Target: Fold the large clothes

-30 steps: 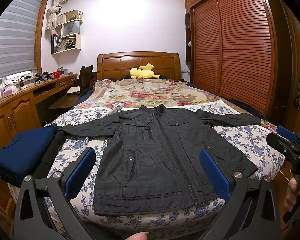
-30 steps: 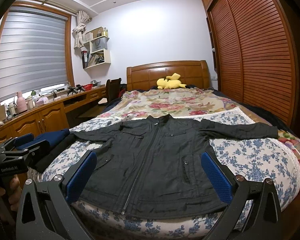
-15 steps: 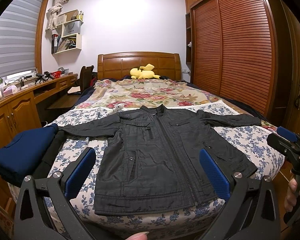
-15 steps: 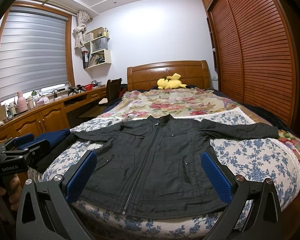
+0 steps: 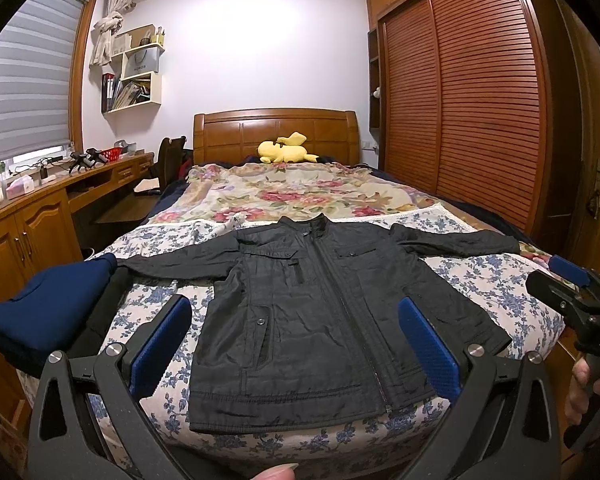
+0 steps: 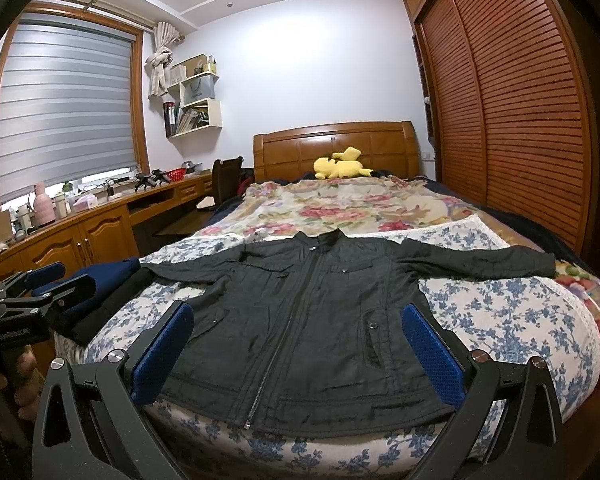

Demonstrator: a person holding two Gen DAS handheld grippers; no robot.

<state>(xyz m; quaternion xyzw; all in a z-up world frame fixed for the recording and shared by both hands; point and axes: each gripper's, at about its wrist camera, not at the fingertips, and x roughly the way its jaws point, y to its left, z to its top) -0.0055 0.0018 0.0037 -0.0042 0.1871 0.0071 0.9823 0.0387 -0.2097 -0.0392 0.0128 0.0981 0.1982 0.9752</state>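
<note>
Nothing has shifted since the earlier frames: both cameras and the garment keep their positions. Black zip-front quilted jacket [image 5: 320, 312] lies flat, front up, zipped, on the blue-flowered white bedspread [image 6: 512, 320] at the foot of the bed, collar toward the wooden headboard [image 5: 276, 130] and both sleeves spread sideways. Left gripper [image 5: 294, 344] hovers before the hem, its blue-padded fingers [image 5: 160, 344] wide apart and empty; right gripper [image 6: 298, 350] likewise hovers with its fingers apart, holding nothing. Folded navy blue garment [image 5: 48, 312] rests on the bed's left edge, just beside the left sleeve end. Farther back lie a rose-patterned cream blanket [image 6: 340, 208] and a yellow plush toy [image 5: 286, 151].
</note>
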